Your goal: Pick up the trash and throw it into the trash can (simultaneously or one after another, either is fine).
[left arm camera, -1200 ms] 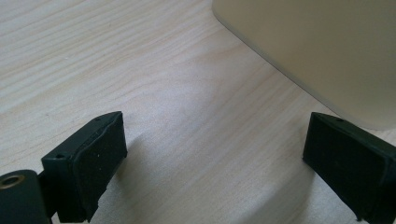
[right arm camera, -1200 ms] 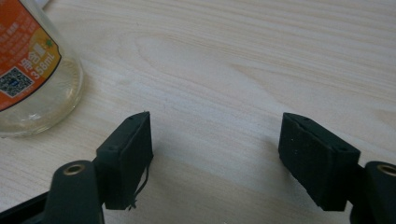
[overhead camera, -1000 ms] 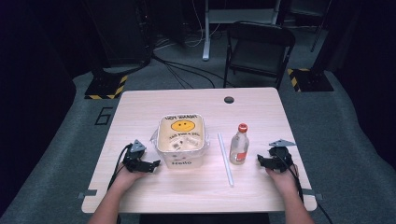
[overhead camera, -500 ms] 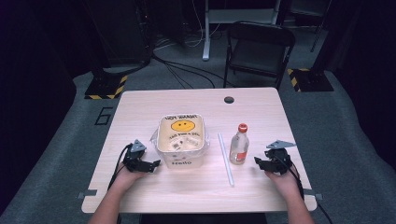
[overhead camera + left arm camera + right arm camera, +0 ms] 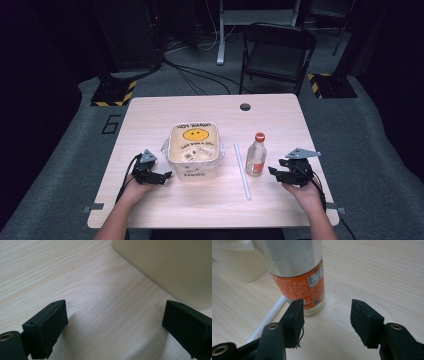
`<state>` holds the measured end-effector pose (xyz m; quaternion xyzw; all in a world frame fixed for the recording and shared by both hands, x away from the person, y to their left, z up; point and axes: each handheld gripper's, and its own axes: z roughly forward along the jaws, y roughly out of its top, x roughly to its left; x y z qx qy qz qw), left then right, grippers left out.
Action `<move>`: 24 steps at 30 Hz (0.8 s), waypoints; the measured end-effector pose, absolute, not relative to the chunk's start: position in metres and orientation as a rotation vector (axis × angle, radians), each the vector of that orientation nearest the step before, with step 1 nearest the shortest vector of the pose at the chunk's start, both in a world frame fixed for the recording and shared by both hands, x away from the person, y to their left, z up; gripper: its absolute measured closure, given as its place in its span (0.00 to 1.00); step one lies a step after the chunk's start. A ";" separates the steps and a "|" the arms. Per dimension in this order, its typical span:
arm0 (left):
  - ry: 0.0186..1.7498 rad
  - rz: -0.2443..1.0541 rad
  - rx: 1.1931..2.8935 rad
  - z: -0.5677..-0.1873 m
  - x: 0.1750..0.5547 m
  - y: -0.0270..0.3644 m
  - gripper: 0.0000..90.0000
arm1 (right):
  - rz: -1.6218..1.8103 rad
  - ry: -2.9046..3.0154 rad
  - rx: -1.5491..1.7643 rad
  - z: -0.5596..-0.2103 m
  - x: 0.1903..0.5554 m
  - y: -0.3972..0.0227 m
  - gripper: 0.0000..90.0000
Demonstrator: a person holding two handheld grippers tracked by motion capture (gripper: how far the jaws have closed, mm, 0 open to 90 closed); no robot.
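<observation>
- Left gripper (image 5: 162, 176) sits low on the table (image 5: 150, 115), jaws wide open w/ nothing in them. The cream tub (image 5: 194, 150) w/ a smiley face is just beside it.
- Right gripper (image 5: 273, 172) has jaws open too, nothing held, pointing at the bottle (image 5: 256, 155).
- Bottle has a red cap & orange label, stands up near the jaws, not touching.
- White straw (image 5: 242, 171) lies flat betw. tub & bottle.

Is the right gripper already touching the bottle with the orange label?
Apart. In the right gripper view, bare table shows between the open right gripper and the bottle, which stands ahead of its jaws, not between them.
</observation>
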<state>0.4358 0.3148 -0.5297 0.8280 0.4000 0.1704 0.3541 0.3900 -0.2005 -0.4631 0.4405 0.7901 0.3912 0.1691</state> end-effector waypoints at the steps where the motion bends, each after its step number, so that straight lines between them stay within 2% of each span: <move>1: 1.034 0.440 2.140 -0.530 0.436 0.315 0.06 | 1.121 2.246 1.254 -0.462 0.390 -0.201 0.48; 24: 1.030 0.434 2.144 -0.529 0.434 0.314 0.06 | 1.156 2.278 1.189 -0.421 0.390 -0.190 0.44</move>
